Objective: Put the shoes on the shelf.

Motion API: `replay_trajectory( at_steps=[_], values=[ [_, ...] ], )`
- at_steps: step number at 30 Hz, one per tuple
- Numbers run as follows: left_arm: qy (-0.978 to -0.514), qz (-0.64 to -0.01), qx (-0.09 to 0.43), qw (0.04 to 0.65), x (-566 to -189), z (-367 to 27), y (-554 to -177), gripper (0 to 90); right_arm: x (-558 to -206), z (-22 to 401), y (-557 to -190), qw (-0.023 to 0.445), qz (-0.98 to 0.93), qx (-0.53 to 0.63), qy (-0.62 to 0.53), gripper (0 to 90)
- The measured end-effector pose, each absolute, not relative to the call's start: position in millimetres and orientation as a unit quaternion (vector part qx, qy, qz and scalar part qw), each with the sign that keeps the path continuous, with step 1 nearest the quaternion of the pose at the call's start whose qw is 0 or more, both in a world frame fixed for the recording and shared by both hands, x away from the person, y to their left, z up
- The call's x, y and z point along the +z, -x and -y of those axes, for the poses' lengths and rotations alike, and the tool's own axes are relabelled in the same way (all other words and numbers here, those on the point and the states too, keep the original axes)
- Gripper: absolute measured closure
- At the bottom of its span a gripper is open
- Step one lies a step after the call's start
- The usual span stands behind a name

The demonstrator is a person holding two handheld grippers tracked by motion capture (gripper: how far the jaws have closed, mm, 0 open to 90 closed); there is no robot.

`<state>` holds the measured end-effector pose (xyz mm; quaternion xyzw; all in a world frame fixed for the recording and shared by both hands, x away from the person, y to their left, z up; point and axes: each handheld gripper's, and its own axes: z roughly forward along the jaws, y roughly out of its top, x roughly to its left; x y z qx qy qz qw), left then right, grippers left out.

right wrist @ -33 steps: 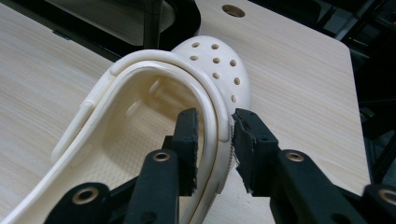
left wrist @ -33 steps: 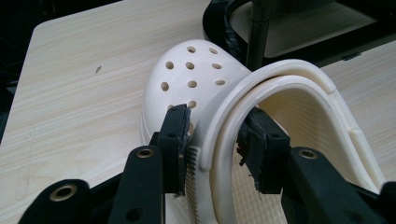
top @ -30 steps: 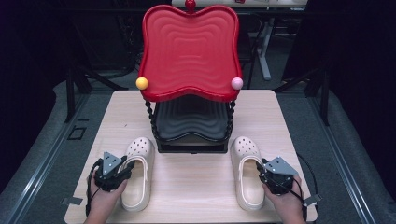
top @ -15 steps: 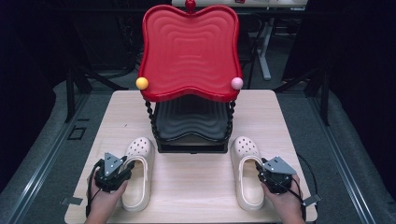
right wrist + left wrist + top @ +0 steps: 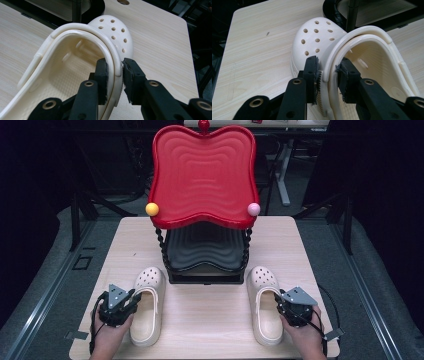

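Both sets of jaws are closing, left gripper [image 5: 327, 75] clamping the left clog's [image 5: 147, 305] rim, right gripper [image 5: 114, 75] the right clog's [image 5: 265, 307], so a lift is probably coming.

The high view looks forward and down from above the near edge of the tabletop [image 5: 210, 320], the red rack [image 5: 202, 175] at twelve o'clock. Each gripper view sits close behind its claw, facing the rack's base. All three share the two cream clogs, left [image 5: 322, 47] and right [image 5: 110, 32].
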<state>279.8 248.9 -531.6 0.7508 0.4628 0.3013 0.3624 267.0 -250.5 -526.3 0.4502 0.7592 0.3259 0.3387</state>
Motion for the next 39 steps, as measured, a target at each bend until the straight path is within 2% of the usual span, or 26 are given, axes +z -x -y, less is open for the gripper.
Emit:
replay_trajectory(
  at_steps=[17,39],
  values=[
    [-0.759,-0.456,0.294,0.36,-527.2,-253.1,-277.1,75.4,-515.6,249.6,-257.3,0.339,-0.733,0.337,-0.484,76.3],
    [-0.753,-0.433,0.295,0.398,-499.1,-259.1,-254.0,76.2,-494.9,238.0,-231.4,0.365,-0.724,0.347,-0.471,76.3]
  ],
)
